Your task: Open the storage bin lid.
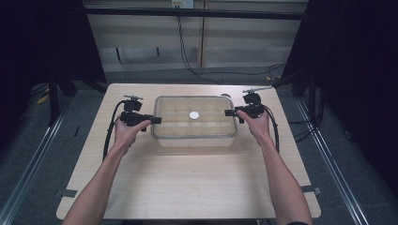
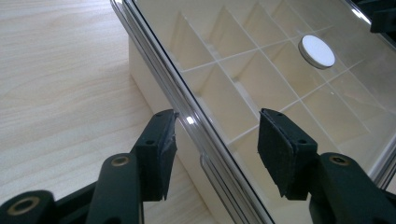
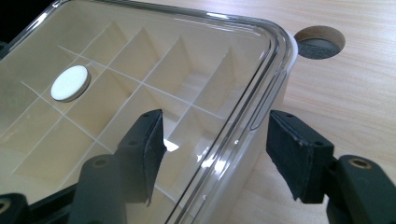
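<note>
At the left end of the one clear-lidded divider box (image 1: 194, 123), which sat mid-bench (image 1: 187, 183), the left hand-held gripper (image 2: 215, 149) stood spread, its jaws straddling the lid's rim without touching it. One white round knob (image 1: 194, 115) sat at the lid's centre. At the right end the right hand-held gripper (image 3: 215, 149) was likewise spread across the rim. The step looked like the approach before a two-sided grasp; next, both pairs of jaws would need to close on the rim together, then lift evenly.
</note>
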The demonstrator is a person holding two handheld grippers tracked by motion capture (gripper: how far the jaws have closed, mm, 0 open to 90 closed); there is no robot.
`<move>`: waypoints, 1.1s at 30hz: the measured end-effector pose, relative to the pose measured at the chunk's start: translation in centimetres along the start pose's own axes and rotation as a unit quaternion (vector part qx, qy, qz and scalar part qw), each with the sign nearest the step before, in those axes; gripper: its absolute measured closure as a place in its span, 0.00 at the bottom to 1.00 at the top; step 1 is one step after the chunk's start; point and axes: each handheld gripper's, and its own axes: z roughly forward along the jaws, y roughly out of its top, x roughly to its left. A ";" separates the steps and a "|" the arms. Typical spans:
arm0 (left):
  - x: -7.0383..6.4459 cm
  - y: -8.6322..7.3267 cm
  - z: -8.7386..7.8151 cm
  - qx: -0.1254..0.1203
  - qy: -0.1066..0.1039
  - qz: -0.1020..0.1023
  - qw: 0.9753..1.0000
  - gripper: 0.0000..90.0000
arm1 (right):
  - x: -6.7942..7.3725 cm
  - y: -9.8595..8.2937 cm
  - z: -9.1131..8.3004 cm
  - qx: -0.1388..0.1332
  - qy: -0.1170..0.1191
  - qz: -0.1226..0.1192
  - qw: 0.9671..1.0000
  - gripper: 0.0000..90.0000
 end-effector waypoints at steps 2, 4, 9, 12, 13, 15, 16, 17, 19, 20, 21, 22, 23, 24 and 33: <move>0.1 0.0 0.0 -0.002 -0.002 -0.003 1.000 0.53 | 0.0 0.0 0.1 -0.003 -0.001 0.002 1.000 0.42; 0.3 0.0 0.1 -0.003 -0.005 -0.006 1.000 0.52 | -0.1 0.0 0.3 -0.004 -0.002 0.004 1.000 0.41; 0.2 0.1 0.7 -0.004 -0.017 -0.016 1.000 0.50 | -0.3 -0.2 0.7 -0.009 0.002 0.011 1.000 0.40; 0.2 0.2 0.6 -0.002 -0.014 -0.017 1.000 0.52 | -0.4 -0.2 0.7 -0.008 0.005 0.013 1.000 0.39; 0.2 0.2 0.6 -0.002 -0.011 -0.015 1.000 0.53 | -0.5 -0.2 0.7 -0.009 0.007 0.016 1.000 0.39; 0.2 0.2 0.6 -0.001 -0.012 -0.014 1.000 0.53 | -0.5 -0.3 0.8 -0.010 0.011 0.021 1.000 0.39; 0.2 0.2 0.5 0.001 -0.016 -0.012 1.000 0.53 | -0.5 -0.3 0.9 -0.010 0.011 0.021 1.000 0.38; 0.2 0.2 0.5 0.002 -0.016 -0.010 1.000 0.52 | -0.5 -0.3 0.9 -0.010 0.010 0.021 1.000 0.38; 0.2 0.2 0.6 0.002 -0.017 -0.011 1.000 0.52 | -0.4 -0.2 0.9 -0.009 0.008 0.020 1.000 0.38; 0.1 0.2 0.7 0.002 -0.015 -0.010 1.000 0.51 | -0.4 -0.2 0.9 -0.009 0.008 0.020 1.000 0.38; 0.1 0.2 0.7 0.002 -0.015 -0.010 1.000 0.50 | -0.4 -0.2 0.9 -0.009 0.008 0.021 1.000 0.38; 0.1 0.3 0.7 0.005 -0.014 -0.008 1.000 0.50 | -0.4 -0.2 0.9 -0.009 0.008 0.021 1.000 0.38; 0.0 0.3 0.7 0.004 -0.014 -0.011 1.000 0.50 | -0.4 -0.3 0.9 -0.008 0.010 0.023 1.000 0.38; 0.0 0.3 0.7 0.004 -0.014 -0.011 1.000 0.50 | -0.4 -0.3 0.9 -0.008 0.010 0.023 1.000 0.38; -0.1 0.2 0.5 0.005 -0.010 -0.007 1.000 0.51 | 0.0 -0.2 0.7 -0.013 0.001 0.016 1.000 0.38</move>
